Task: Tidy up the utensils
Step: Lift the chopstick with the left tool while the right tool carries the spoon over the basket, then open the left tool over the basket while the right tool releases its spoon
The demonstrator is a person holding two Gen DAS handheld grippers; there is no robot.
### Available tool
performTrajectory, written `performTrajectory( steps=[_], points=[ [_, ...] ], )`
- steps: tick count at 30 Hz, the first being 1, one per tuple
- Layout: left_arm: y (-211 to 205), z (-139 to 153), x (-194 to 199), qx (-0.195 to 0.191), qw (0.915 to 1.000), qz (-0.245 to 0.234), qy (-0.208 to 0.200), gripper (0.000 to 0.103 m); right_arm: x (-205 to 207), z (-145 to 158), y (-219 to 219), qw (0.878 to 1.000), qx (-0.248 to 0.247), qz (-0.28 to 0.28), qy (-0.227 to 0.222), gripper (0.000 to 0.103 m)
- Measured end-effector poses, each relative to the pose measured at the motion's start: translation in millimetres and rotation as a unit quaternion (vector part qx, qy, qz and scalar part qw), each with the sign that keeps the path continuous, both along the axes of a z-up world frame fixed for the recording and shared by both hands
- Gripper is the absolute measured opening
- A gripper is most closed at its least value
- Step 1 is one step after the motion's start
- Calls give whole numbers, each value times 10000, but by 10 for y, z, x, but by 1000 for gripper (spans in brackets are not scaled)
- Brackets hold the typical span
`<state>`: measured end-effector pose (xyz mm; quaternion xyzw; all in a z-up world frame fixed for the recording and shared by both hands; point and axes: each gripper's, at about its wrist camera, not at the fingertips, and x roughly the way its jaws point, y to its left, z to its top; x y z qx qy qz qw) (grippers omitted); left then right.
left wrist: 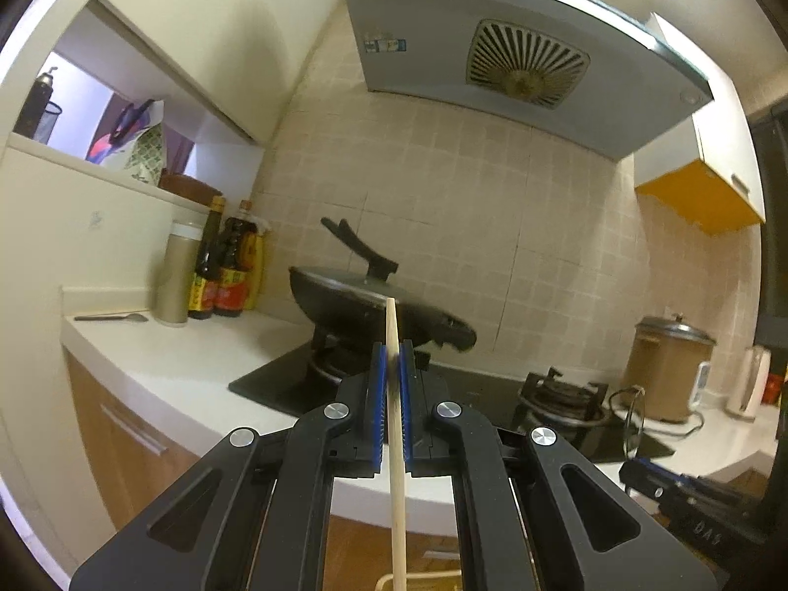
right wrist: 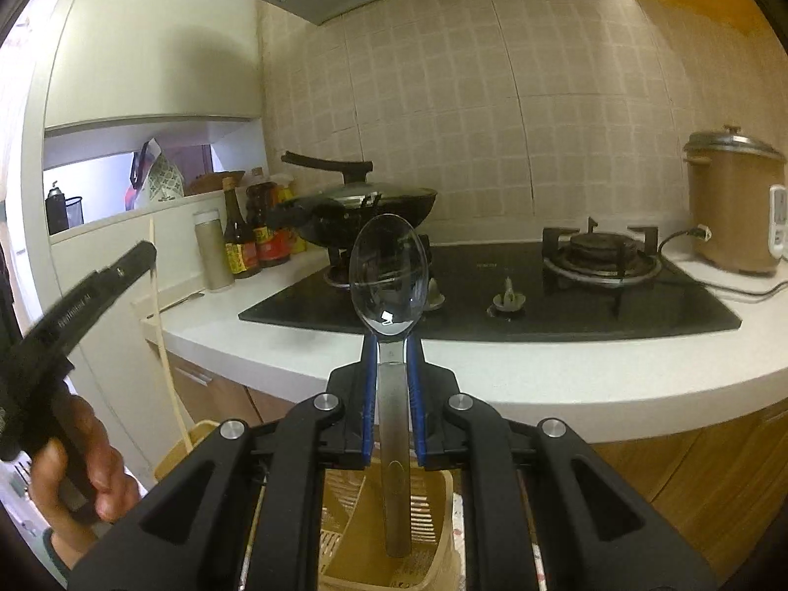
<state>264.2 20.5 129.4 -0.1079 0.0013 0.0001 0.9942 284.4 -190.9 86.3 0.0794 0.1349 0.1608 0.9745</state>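
A single wooden chopstick [left wrist: 397, 423] stands almost upright between the blue pads of the left gripper [left wrist: 392, 352], which is clamped tight on it; its top rises above the fingertips and its lower end runs out of the bottom of the left wrist view. In the right wrist view the right gripper [right wrist: 392, 344] pinches the flat handle of a metal spoon [right wrist: 389, 266], bowl up and facing the camera, handle hanging down over a yellow slotted utensil basket [right wrist: 433, 532] just below the jaws.

The same chopstick shows at the left of that view, held by the left gripper with a person's hand [right wrist: 83, 468] wrapped around its grip.

Beyond both grippers lies a white countertop [right wrist: 492, 369] with a black glass gas hob [right wrist: 492, 305] set into it. A lidded black wok [left wrist: 364, 305] sits on the left burner; the right burner [right wrist: 601, 256] is bare. Sauce bottles [left wrist: 221, 271] and a tall beige canister [left wrist: 175, 276] stand by the wall left of the wok, and another spoon [left wrist: 113, 317] lies on the counter near them. A brown rice cooker [right wrist: 734, 207] stands at the right. A range hood [left wrist: 517, 59] hangs overhead.
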Motion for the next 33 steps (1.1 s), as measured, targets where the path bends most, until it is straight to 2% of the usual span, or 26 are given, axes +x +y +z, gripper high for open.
performTrajectory(
  steps=[5,6,7,8,9,10,14,17,18,20,22,25,26,29,31,33],
  points=[
    [-23,-131,-110,118,9997,-106,183,5,-87,-77,-16,9998,21,121,138,13],
    [3,-143,-161,72,9996,-147,224,13,-131,-78,-22,9998,29,136,143,15],
    [23,-145,-204,35,9995,-185,268,20,-166,-71,-26,9998,28,118,134,21],
    [60,-139,-269,-15,9991,-247,335,35,-225,-61,-36,9999,26,105,118,34],
    [84,-136,-327,-49,9989,-290,365,41,-297,-44,-54,9999,34,80,93,57],
    [97,-131,-365,-60,9987,-321,390,41,-365,-25,-67,10000,43,34,42,61],
    [176,-96,-586,-125,9959,-507,739,41,-604,66,-108,9998,38,100,182,61],
    [246,-103,-743,-249,9879,-776,1320,41,-821,120,-141,9994,-40,85,333,61],
    [280,-120,-819,-302,9830,-855,1597,41,-875,127,-147,9991,-58,112,416,61],
    [305,-150,-905,-323,9770,-939,1885,41,-1022,142,-162,9977,-84,194,640,61],
    [323,-183,-1003,-326,9664,-1089,2305,41,-1157,145,-159,9957,-191,222,884,61],
    [300,-263,-1098,-256,9434,-1353,3016,41,-1316,101,-117,9905,-391,322,1281,61],
    [282,-328,-1133,-259,9316,-1488,3306,41,-1386,66,-104,9873,-449,402,1470,61],
    [251,-541,-1226,-282,9077,-1716,3820,41,-1546,-98,-35,9738,-698,618,2072,61],
    [231,-688,-1275,-193,8980,-1729,4041,41,-1620,-242,1,9615,-879,777,2483,61],
    [212,-881,-1308,-150,8836,-1793,4322,41,-1700,-462,53,9425,-1104,958,3007,61]
  ],
)
